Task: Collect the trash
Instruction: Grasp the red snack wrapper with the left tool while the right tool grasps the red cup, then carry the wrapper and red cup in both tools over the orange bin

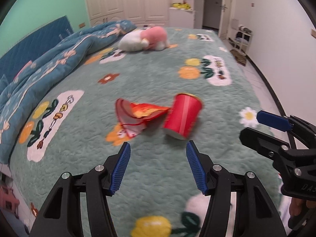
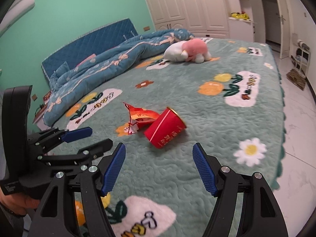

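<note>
A red paper cup [image 1: 182,116] lies on its side on the green bedspread [image 1: 158,75], touching a crumpled red and orange snack wrapper [image 1: 139,114] on its left. My left gripper [image 1: 158,148] is open and empty, hovering just short of both. My right gripper [image 2: 159,149] is open and empty, just short of the cup [image 2: 165,128] and the wrapper [image 2: 138,117]. The right gripper also shows at the right edge of the left wrist view [image 1: 254,124]. The left gripper shows at the left of the right wrist view [image 2: 98,138].
A pink and white plush toy [image 1: 145,38] lies farther back on the bed. A rumpled blue quilt [image 1: 49,65] runs along the left by the blue headboard [image 2: 88,47]. The bed's right edge [image 2: 282,106] drops to a white tiled floor. Wardrobes and a doorway stand behind.
</note>
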A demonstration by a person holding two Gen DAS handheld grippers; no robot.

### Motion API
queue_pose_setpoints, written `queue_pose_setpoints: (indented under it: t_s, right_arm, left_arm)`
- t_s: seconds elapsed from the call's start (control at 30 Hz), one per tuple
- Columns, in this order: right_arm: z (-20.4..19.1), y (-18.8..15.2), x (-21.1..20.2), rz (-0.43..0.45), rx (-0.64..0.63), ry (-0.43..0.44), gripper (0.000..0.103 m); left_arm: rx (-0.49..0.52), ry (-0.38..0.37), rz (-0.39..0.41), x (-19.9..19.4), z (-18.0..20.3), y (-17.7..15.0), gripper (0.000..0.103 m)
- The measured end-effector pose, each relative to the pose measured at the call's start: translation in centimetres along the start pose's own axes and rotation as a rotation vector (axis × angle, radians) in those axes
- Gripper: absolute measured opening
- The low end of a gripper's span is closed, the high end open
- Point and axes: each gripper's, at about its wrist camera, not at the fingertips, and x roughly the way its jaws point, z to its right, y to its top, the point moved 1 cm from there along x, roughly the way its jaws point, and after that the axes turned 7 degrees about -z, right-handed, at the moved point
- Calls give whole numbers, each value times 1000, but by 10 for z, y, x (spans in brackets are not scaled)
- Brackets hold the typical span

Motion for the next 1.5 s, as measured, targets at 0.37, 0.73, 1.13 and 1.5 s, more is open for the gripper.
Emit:
queue_pose_setpoints:
  t_s: [0.37,0.73,1.13,1.5]
  right_arm:
    - [18,27,78,-88,33,32,70]
    - [35,28,134,-144,211,96,72]
    - [30,37,153,-108,142,127,47]
    - [20,33,91,-28,83,119,41]
  left_arm:
    - [-99,-33,-60,64,-35,39,60]
    - [-108,-88,-110,125,-58,65,60]
    - [-144,-141,-139,139,-66,43,8]
    - [-140,-128,-81,81,-56,30,6]
